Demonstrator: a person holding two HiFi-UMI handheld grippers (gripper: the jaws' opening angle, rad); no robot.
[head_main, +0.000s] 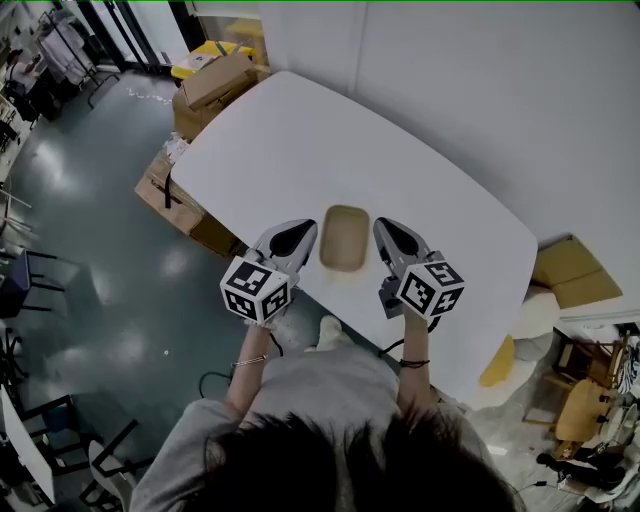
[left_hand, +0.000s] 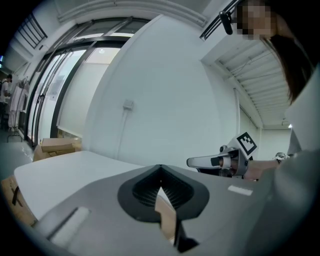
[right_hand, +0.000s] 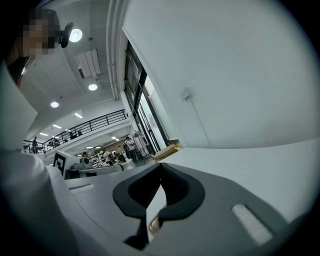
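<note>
Both grippers sit low over the near edge of the white table (head_main: 300, 150), and the shallow tan tray (head_main: 345, 238) lies right between them. The left gripper (head_main: 300, 232) is just beside the tray's left wall and the right gripper (head_main: 388, 230) just beside its right wall, so neither is clearly nearer. The tray's long axis runs straight away from the person, roughly parallel to both pairs of jaws. From the left gripper the tray lies inward to the right; from the right gripper, inward to the left. In each gripper view the jaws meet at the tips, pressed together on nothing, with only a tan sliver showing through the slit.
</note>
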